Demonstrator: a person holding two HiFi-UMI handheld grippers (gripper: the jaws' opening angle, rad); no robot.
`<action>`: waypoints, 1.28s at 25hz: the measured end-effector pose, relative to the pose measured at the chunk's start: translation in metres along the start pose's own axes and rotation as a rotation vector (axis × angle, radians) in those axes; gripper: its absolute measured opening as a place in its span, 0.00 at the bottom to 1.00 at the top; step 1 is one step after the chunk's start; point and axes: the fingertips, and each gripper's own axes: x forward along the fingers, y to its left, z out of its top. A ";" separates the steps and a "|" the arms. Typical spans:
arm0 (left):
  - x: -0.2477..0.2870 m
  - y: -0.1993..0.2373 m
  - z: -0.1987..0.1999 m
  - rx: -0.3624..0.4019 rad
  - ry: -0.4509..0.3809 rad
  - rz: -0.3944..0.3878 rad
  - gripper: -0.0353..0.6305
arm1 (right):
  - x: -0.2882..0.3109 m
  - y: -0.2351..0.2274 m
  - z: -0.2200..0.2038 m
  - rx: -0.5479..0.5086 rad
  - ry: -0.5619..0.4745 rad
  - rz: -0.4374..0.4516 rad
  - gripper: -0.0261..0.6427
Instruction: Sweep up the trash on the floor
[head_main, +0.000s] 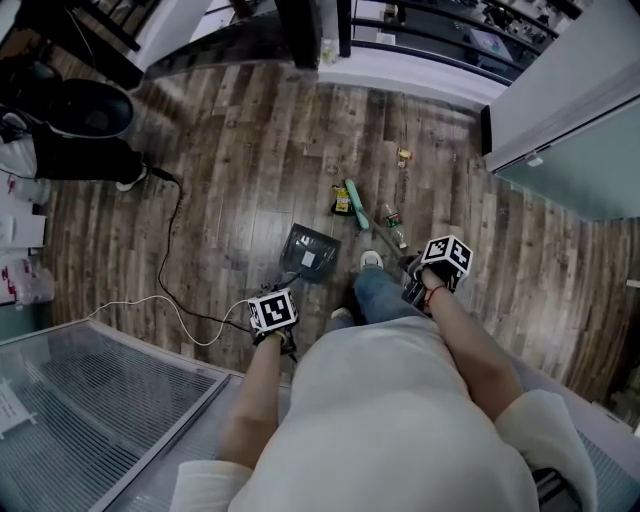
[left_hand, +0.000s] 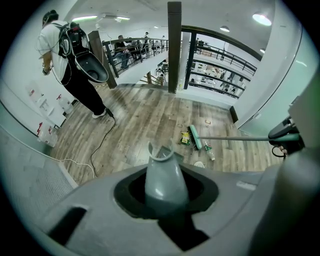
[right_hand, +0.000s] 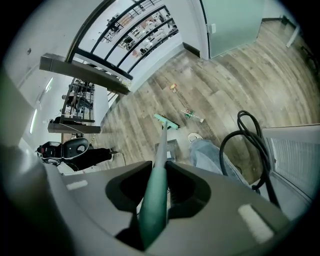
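The trash, a crumpled yellow-green packet (head_main: 342, 200) and a small clear plastic bottle (head_main: 393, 222), lies on the brown wood-plank floor (head_main: 230, 150) toward its far edge below the railing, one piece on each side of the teal broom head (head_main: 357, 204). The grey plastic dustpan (head_main: 310, 252) sits nearer the person, apart from both. The right gripper (head_main: 420, 278) pinches the teal broom handle (right_hand: 156, 195), and the left gripper (head_main: 276, 305) clamps the grey dustpan handle (left_hand: 165, 180). A hard stroke could roll the round bottle past the pan, which stands off to one side. Only the gripper views show both grips; in the head view the marker cubes cover them.
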 end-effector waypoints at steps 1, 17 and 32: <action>-0.002 0.002 0.004 0.006 0.002 0.020 0.19 | 0.000 0.001 0.005 -0.002 -0.001 0.001 0.18; 0.023 -0.030 0.056 -0.033 -0.008 0.008 0.19 | 0.000 0.028 0.090 -0.061 -0.031 -0.028 0.18; 0.041 -0.054 0.090 -0.025 0.059 0.006 0.19 | 0.025 0.059 0.163 -0.226 0.004 -0.138 0.18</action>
